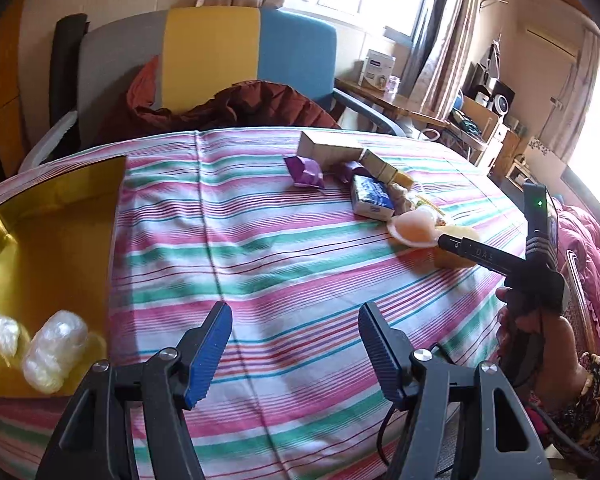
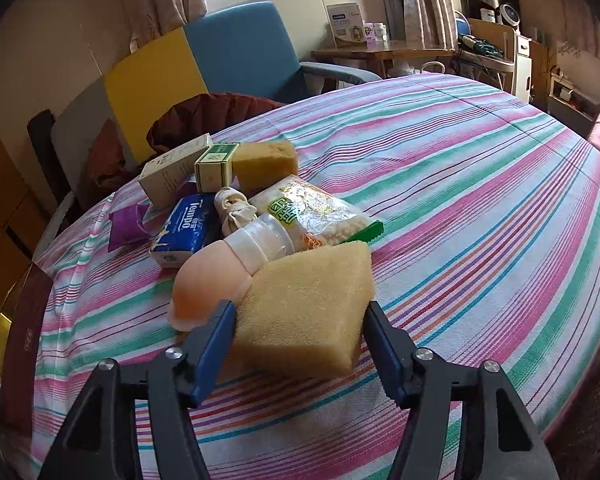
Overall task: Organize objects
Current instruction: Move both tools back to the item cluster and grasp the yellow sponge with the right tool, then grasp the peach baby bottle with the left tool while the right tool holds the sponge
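My right gripper (image 2: 300, 316) has its jaws around a yellow sponge (image 2: 304, 308), touching both its sides, at the near edge of a pile on the striped table (image 2: 480, 208). The pile holds a peach jelly cup (image 2: 208, 284), a blue Tempo tissue pack (image 2: 188, 228), a snack bag (image 2: 312, 212), a second sponge (image 2: 264, 164), small boxes (image 2: 214, 166) and a purple packet (image 2: 126, 224). My left gripper (image 1: 296, 320) is open and empty above the cloth, beside a gold box (image 1: 60, 216) holding white wrapped pieces (image 1: 54, 350). The right gripper also shows in the left wrist view (image 1: 444, 240).
A grey, yellow and blue chair (image 1: 212, 52) with a dark red jacket (image 1: 244, 108) stands behind the table. A wooden side table (image 2: 380, 48) and shelves lie further back. A pink quilt (image 1: 580, 248) is to the right.
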The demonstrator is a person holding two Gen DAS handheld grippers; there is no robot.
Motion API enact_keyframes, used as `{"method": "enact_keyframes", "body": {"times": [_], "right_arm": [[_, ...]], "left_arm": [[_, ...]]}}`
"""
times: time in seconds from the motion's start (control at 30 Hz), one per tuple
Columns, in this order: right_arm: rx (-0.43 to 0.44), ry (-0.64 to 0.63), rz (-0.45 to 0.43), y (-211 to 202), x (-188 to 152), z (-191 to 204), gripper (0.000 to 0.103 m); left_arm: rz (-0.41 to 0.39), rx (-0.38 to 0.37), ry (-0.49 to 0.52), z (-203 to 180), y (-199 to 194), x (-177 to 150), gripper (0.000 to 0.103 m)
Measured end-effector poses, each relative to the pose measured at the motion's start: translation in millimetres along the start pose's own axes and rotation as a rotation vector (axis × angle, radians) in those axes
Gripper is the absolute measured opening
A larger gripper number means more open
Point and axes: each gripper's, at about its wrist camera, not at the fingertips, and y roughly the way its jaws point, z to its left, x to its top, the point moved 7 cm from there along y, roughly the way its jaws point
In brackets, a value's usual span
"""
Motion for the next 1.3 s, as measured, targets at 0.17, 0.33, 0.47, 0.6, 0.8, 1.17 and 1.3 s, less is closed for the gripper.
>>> {"method": "enact_keyframes", "body": {"times": [0.17, 0.33, 0.47, 0.6, 0.8, 1.17, 1.3], "right_arm": [[0.013, 0.078, 0.101, -8, 8, -19, 0.059], [0.012, 0.113, 0.246, 0, 15, -41, 0.059], [0.049, 0.052, 0.314, 11, 26, -44, 0.06], [0.107, 0.031, 0.324, 17, 30, -49, 0.06], [0.202, 0.252, 0.348, 16, 34, -78, 0.059], [0.103, 0.162, 0.302, 14, 50, -85, 0.059], [0.056, 0.119, 0.277, 10, 55, -89, 0.059]], "left_arm": [[0.028, -0.037, 0.065, -25, 17, 11, 0.067], [0.082, -0.093, 0.149, -62, 44, 17, 0.067], [0.101, -0.123, 0.212, -90, 63, 26, 0.067], [0.113, -0.134, 0.272, -117, 85, 39, 0.067], [0.163, -0.169, 0.315, -147, 128, 54, 0.068], [0.235, -0.134, 0.303, -162, 186, 70, 0.074], [0.238, -0.181, 0.276, -161, 193, 60, 0.075]]}}
